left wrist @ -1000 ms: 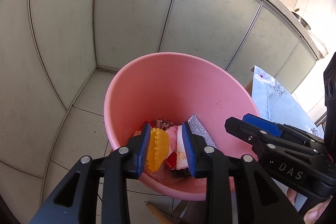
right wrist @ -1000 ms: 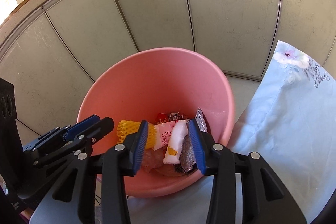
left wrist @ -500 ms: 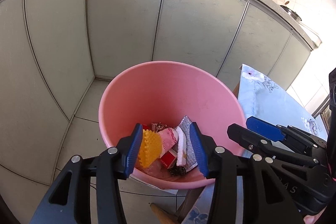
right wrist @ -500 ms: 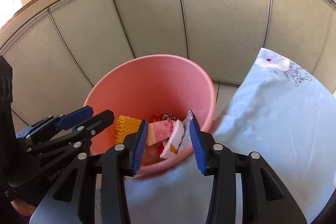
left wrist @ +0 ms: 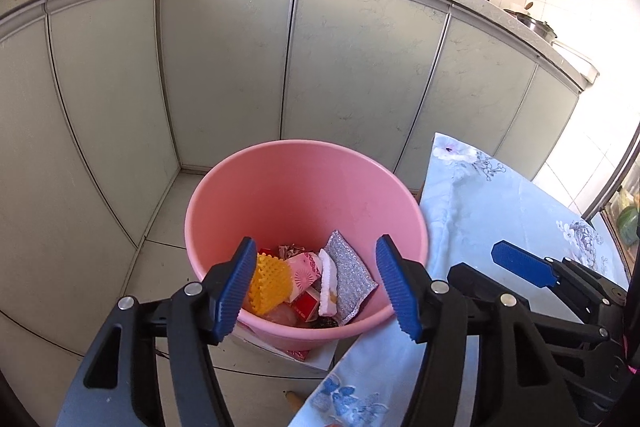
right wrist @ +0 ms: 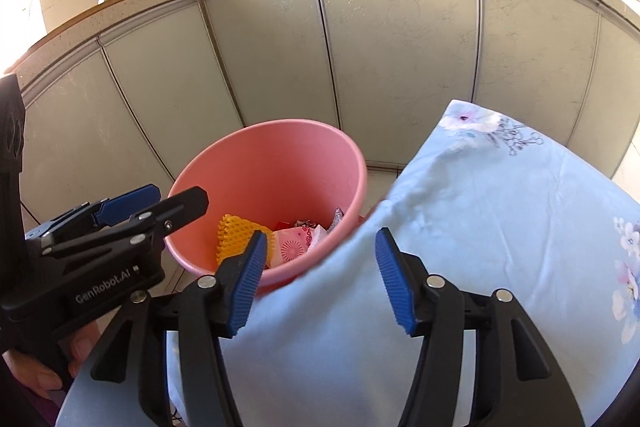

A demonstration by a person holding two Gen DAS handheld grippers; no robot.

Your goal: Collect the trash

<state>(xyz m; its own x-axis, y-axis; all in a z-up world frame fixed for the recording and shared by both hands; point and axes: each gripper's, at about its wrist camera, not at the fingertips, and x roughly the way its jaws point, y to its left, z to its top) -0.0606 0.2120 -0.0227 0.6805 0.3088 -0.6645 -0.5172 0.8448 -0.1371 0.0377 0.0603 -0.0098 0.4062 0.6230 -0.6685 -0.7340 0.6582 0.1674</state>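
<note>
Bucket [left wrist: 304, 195] holding trash; left gripper [left wrist: 316, 285], right gripper [right wrist: 318, 277] hovering above it, both released, empty; risking knocking rim, tipping bucket

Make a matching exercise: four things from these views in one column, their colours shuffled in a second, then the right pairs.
Things:
1. bucket
2. spiky mat
3. scouring pad
4. tablecloth

Colours:
a. silver
b. pale blue with flowers
c. pink
d. yellow

Pairs: 1-c, 2-d, 3-a, 4-b
</note>
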